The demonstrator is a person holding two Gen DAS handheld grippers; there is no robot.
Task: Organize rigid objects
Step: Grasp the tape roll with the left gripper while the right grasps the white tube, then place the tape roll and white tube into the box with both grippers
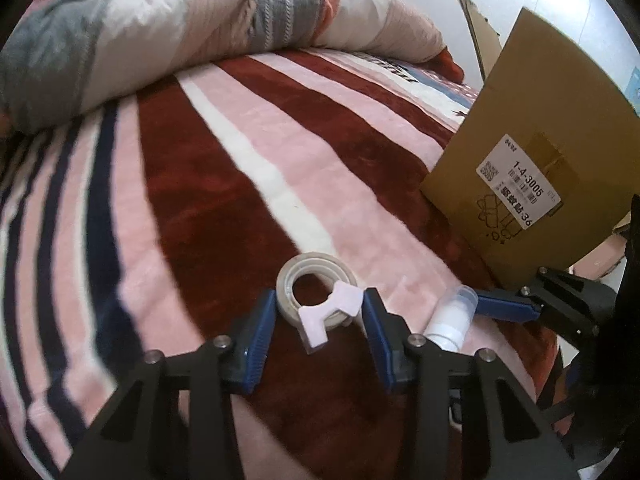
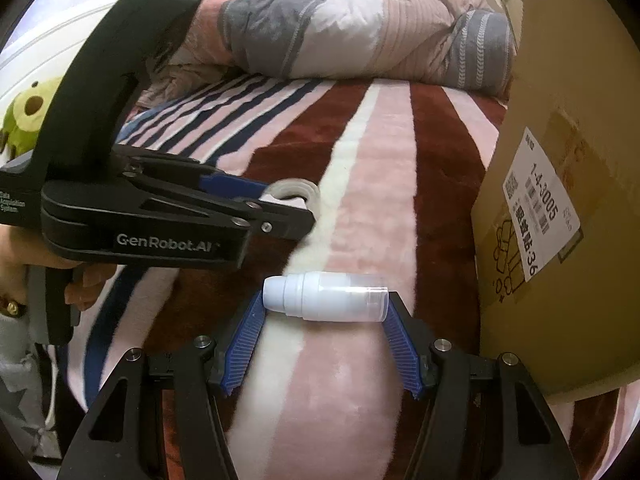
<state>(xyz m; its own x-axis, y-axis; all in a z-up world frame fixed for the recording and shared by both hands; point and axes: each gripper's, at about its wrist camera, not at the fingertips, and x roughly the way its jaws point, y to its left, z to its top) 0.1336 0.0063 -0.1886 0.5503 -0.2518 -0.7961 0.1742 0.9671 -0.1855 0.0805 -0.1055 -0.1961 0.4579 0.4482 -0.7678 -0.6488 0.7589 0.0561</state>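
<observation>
cardboard box (image 2: 568, 184) beside bottle (image 2: 328, 298), tape roll (image 1: 316, 294)

1. Both views are evenly lit by soft, diffuse indoor light; colours read clearly.
2. Shadows are faint and soft-edged, only darkening the striped blanket (image 1: 248, 168) slightly under the black gripper bodies at the bottom of each frame.
3. The brightest patch sits in the upper right of the left wrist view, where the wall washes out pale.
4. Fisheye distortion bows the stripes outward, and black vignette corners ring both frames.
5. Mild softness blurs the quilt (image 2: 360, 28) along the top; the cardboard box (image 2: 568, 184) label stays partly legible.
</observation>
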